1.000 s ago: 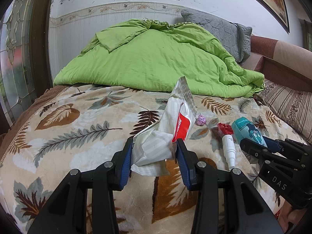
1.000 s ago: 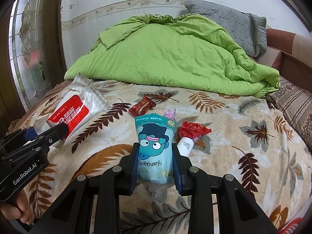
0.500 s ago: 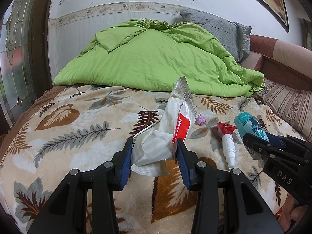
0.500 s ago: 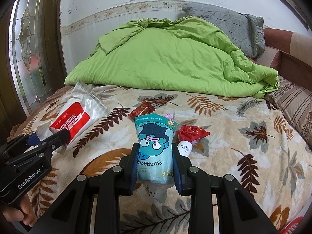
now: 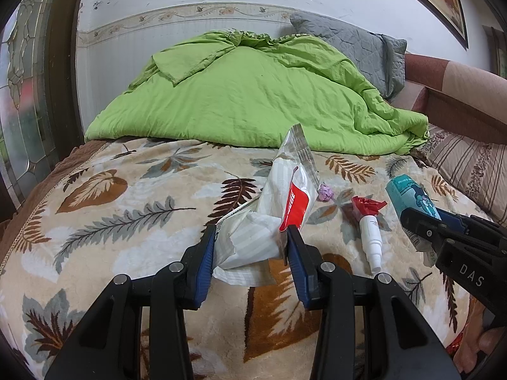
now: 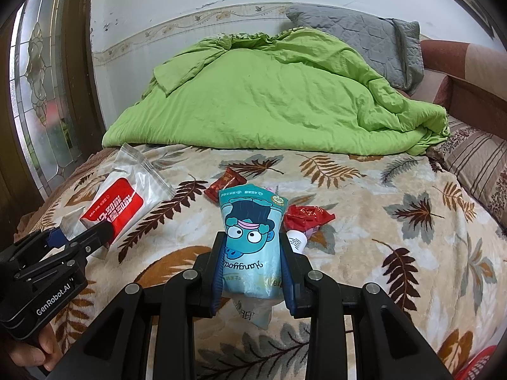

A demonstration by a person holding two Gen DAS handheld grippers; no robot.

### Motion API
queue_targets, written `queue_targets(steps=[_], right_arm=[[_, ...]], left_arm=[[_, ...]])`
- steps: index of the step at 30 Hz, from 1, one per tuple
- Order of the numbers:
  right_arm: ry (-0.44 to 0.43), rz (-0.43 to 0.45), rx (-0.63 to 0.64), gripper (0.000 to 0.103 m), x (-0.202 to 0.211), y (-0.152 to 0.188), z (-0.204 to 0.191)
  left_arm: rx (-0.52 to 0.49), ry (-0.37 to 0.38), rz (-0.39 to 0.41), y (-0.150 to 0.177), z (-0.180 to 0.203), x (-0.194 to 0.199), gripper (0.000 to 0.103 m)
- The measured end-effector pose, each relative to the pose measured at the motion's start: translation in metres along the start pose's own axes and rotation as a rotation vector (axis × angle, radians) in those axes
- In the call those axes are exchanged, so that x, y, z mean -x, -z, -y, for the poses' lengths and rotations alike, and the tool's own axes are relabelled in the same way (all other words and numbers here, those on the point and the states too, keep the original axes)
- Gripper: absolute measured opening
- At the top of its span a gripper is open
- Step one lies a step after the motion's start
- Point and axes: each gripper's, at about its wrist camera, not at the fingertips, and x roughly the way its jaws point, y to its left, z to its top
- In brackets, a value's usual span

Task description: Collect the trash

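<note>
**Two wrappers held, more trash left on the bed**

Left tool [image 5: 250, 243] clamped on a clear wipes pouch [image 5: 279, 209] with a red label, pinched at its crumpled lower end so the sealed top stands up and forward, off the leaf-pattern blanket [image 5: 126, 221]. Right tool [image 6: 252, 253] closed on a teal snack bag [image 6: 250, 234], gripped across the middle, picture side up (probably for a firm hold on soft, slippery film).

Readable writing: "Wet wipe" in small print beside Korean letters on the red label, seen from the right wrist view; "Hangyodon" upside down under the cartoon face on the teal bag; a round "100" badge at its top edge. On the tool bodies: "GenRobot.AI" on the left, "DAS" on the right.

Not yet collected, all lying ahead of the tools: a brown candy wrapper [image 6: 225, 183] just beyond the teal bag, a red crumpled wrapper [image 6: 307, 217] to its right, touching a small white tube [image 5: 370, 240], and a purple paper ball [image 5: 326, 192]. No bin clearly in view.
</note>
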Motion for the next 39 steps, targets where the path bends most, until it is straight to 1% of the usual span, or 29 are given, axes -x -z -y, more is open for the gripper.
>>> queue_targets(steps=[16,22,30,34,39], right_arm=[[-0.004,0.015,-0.026,0.033,0.011,0.002,0.004],[-0.010,0.021,-0.074,0.033,0.021,0.004,0.014],[-0.039,0.022,-0.154,0.033,0.057,0.013,0.035],[-0.044,0.031,-0.159,0.033,0.078,0.018,0.042],[-0.061,0.036,-0.198,0.033,0.104,0.023,0.057]], left_arm=[[-0.003,-0.003,0.002,0.003,0.012,0.005,0.041],[0.001,0.013,0.002,0.002,0.014,0.007,0.041],[-0.008,0.056,0.011,-0.004,0.011,0.015,0.041],[-0.025,0.092,0.015,-0.005,0.011,0.022,0.041],[-0.044,0.135,0.021,-0.007,0.009,0.031,0.041]])
